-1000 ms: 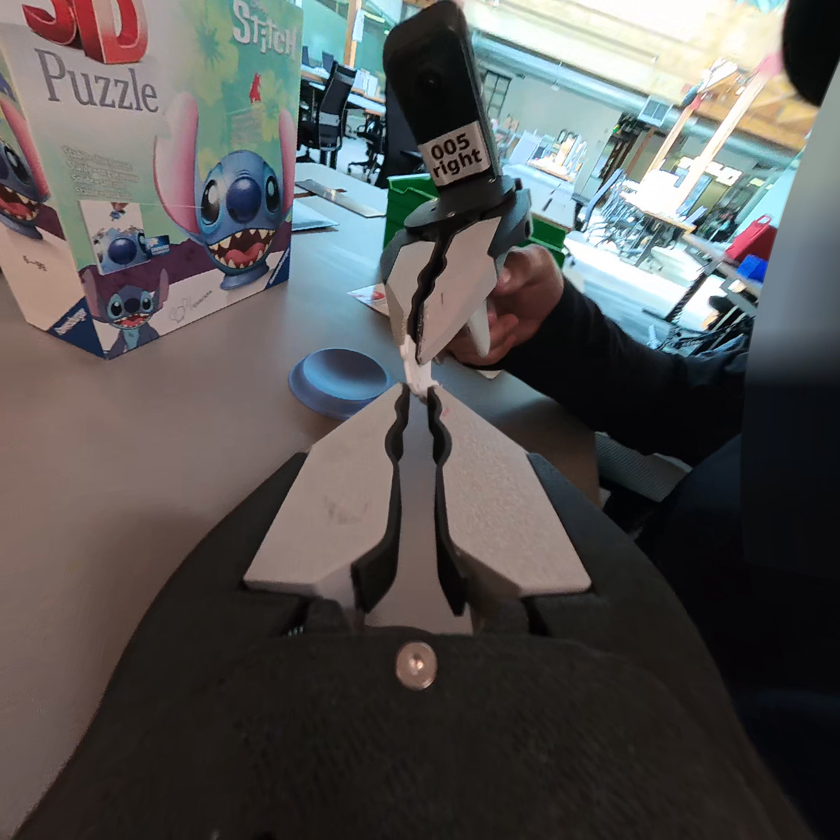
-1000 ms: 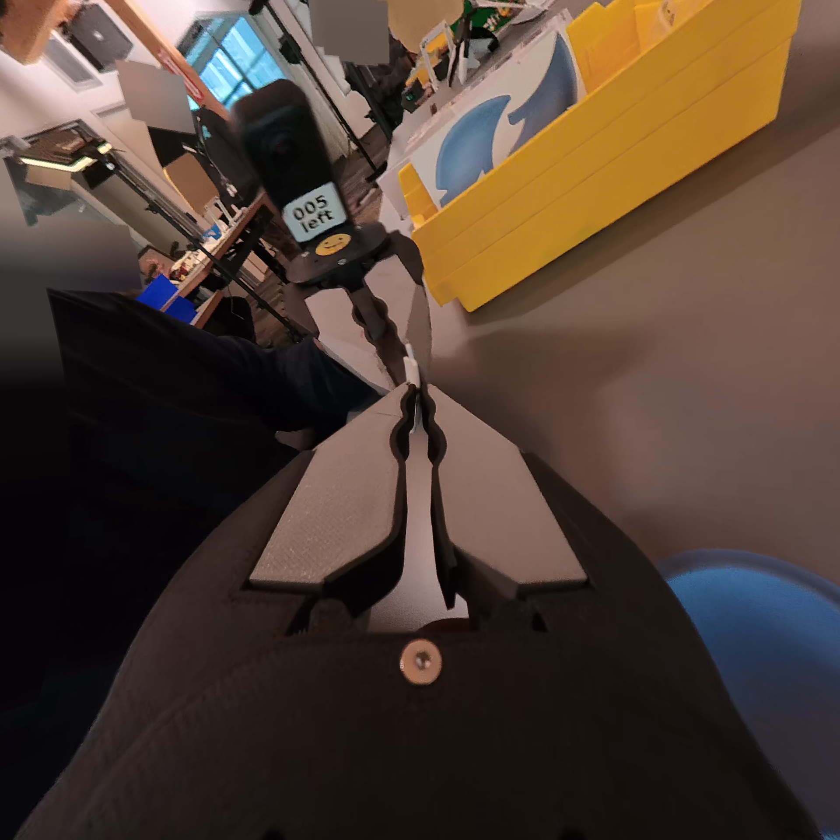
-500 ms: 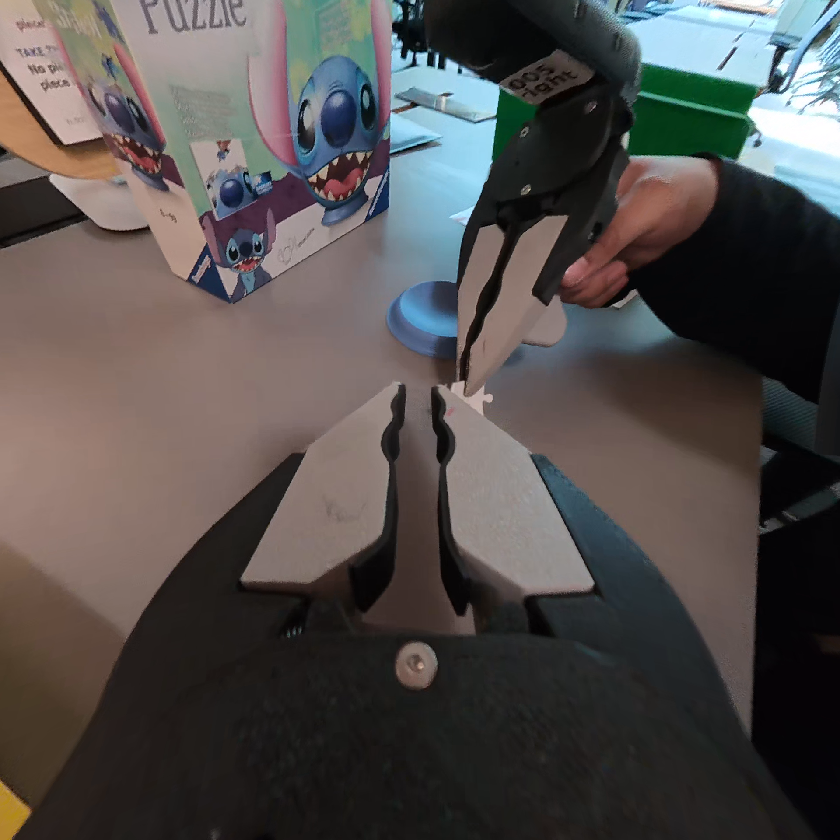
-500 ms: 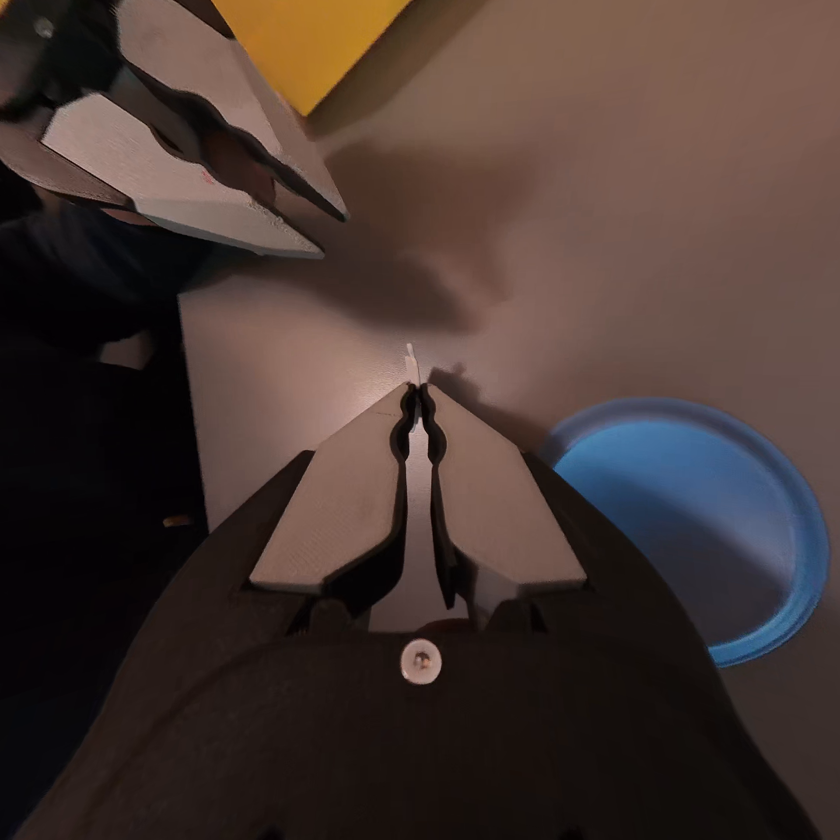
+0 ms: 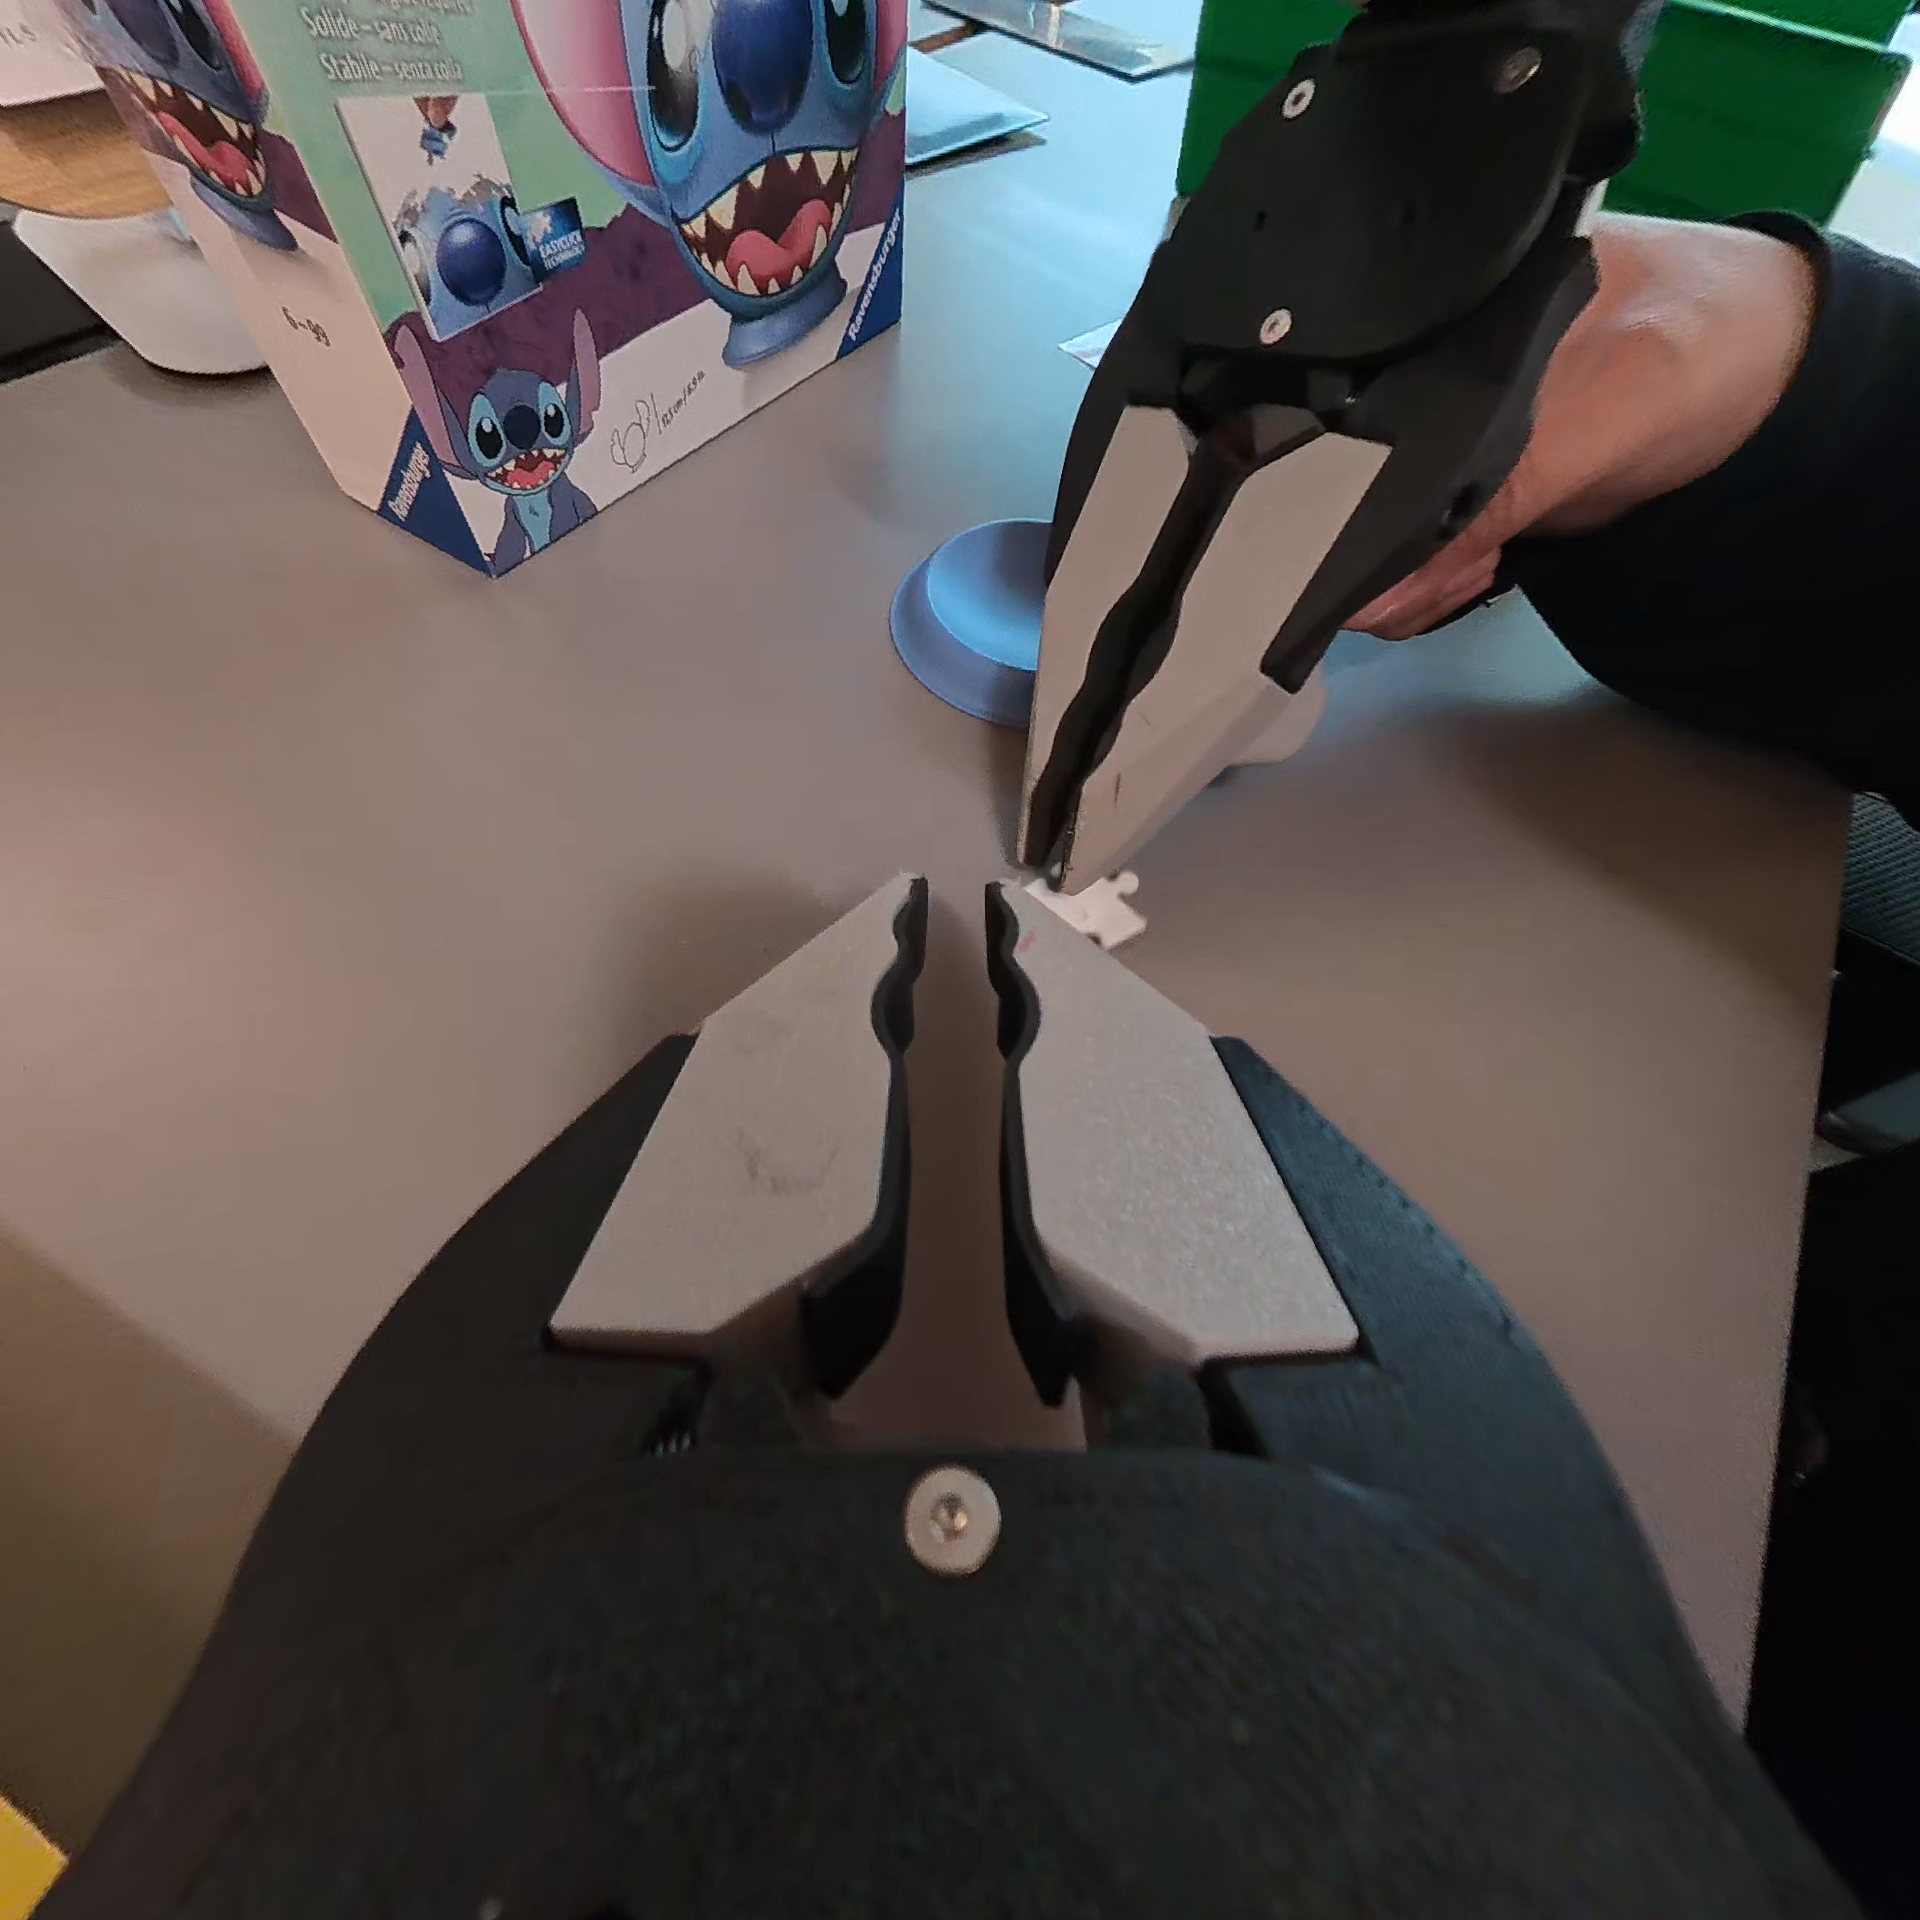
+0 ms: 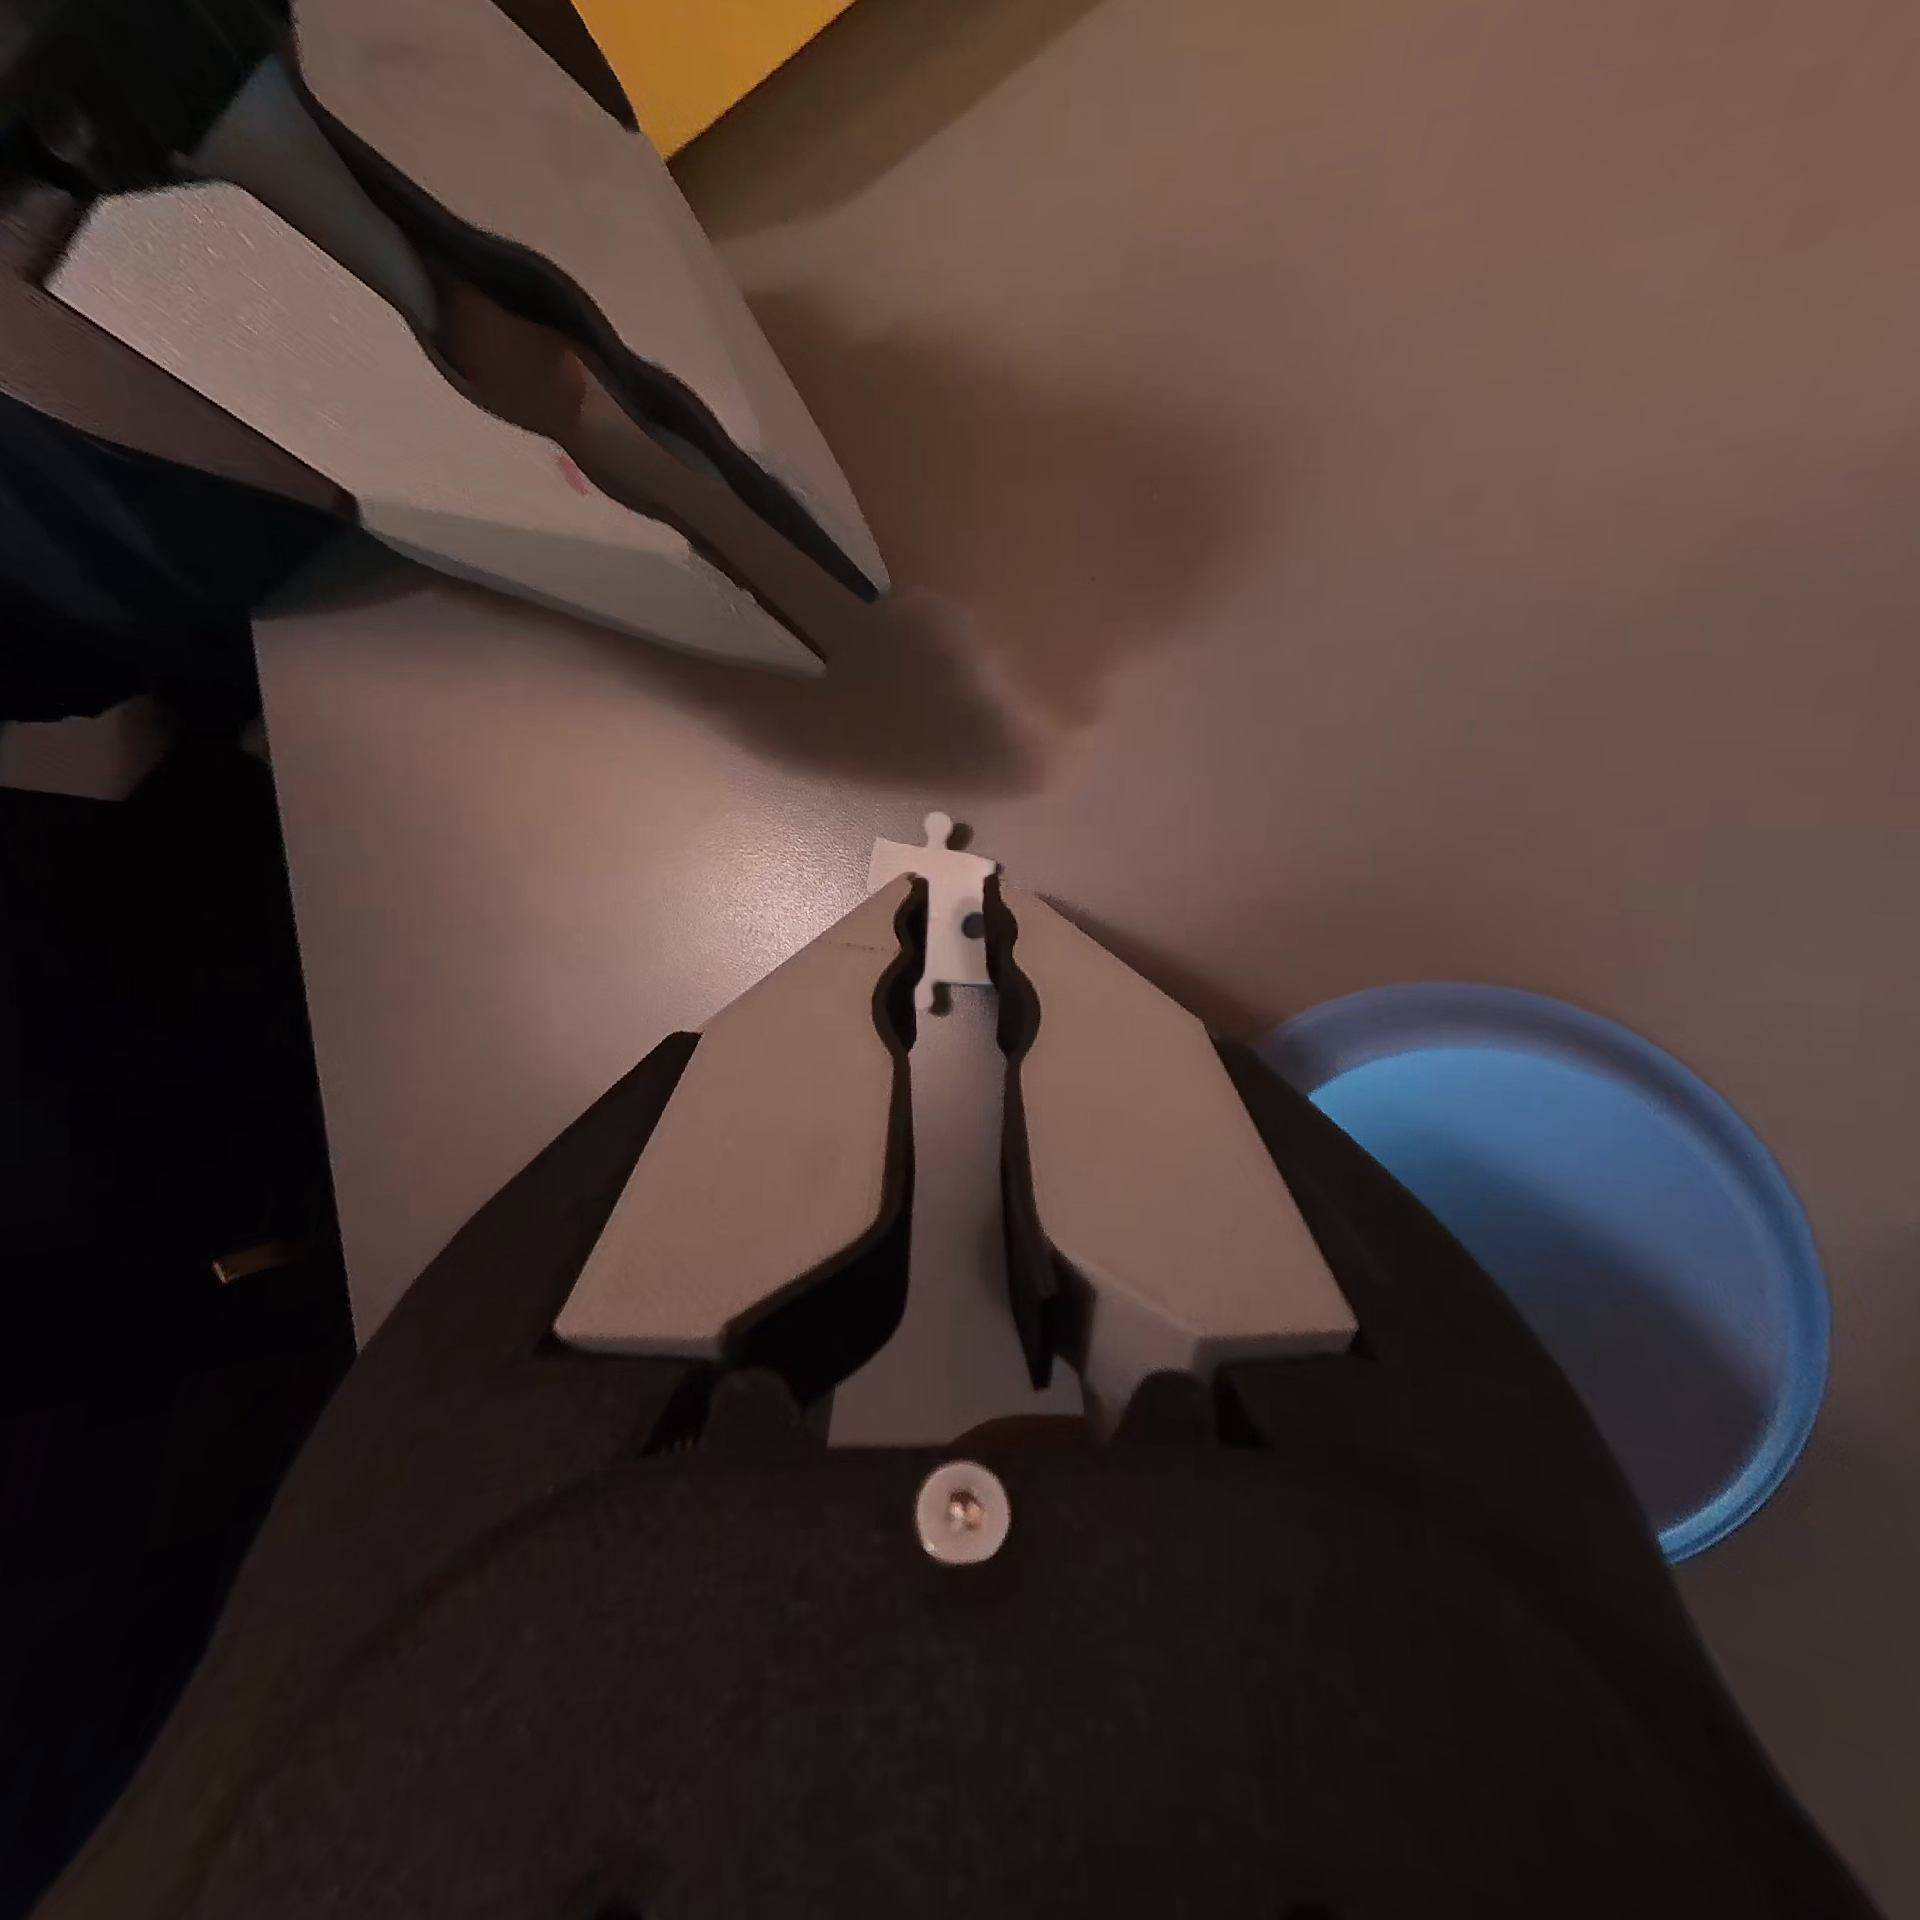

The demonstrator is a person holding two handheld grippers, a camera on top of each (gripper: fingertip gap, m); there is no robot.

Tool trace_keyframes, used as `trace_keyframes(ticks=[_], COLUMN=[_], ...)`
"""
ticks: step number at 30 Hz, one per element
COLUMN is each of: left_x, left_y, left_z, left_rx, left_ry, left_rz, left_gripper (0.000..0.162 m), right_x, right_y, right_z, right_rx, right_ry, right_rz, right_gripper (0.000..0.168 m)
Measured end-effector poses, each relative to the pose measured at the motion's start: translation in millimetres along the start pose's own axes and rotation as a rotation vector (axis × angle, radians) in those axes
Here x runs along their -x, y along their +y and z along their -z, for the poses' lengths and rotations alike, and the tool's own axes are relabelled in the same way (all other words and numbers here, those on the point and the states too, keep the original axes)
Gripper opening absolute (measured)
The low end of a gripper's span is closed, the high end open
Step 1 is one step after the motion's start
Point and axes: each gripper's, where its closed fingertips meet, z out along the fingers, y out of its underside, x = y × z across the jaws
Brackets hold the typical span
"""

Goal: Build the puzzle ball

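Note:
A small white puzzle piece (image 6: 951, 914) lies flat on the grey table (image 5: 416, 779); it also shows in the left wrist view (image 5: 1107, 906). My right gripper (image 6: 951, 888) points down at it, tips on either side of the piece, jaws slightly apart, not pinching it. In the left wrist view the right gripper (image 5: 1049, 868) stands steeply over the piece. My left gripper (image 5: 956, 894) is open by a narrow gap and empty, its tips just left of the piece. It shows in the right wrist view (image 6: 850, 629) at upper left.
A round blue stand (image 5: 977, 623) sits just behind the right gripper and shows in the right wrist view (image 6: 1558, 1247). The puzzle box (image 5: 582, 260) stands at the back left. A yellow bin (image 6: 707, 62) and a green box (image 5: 1745, 104) lie farther off. Some 5 cm of space lies between my two pairs of fingers.
The right gripper came down to the table with the piece held edge-on, then opened; the piece now lies flat. The left gripper let go earlier and stays open beside it.

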Motion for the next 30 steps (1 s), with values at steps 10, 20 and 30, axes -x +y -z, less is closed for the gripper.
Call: trace_keyframes(ticks=[10, 20, 30], left_x=[-2.8, 8.2, 5.2], left_y=[3.4, 7.6, 10.0], left_z=[-4.7, -4.0, -4.9], left_rx=[0.022, 0.039, 0.054], left_ry=[-0.012, -0.043, -0.051], left_rz=[-0.021, 0.043, 0.009], left_gripper=[0.010, 0.009, 0.010], right_x=[-5.9, -35.7, -32.7], right_y=[-29.3, -47.1, -39.6], right_z=[21.1, 54.5, 35.8], right_rx=[-0.193, -0.377, -0.317], right_ry=[0.022, 0.153, 0.165], right_rz=[-0.060, -0.137, -0.105], right_gripper=[0.018, 0.030, 0.030])
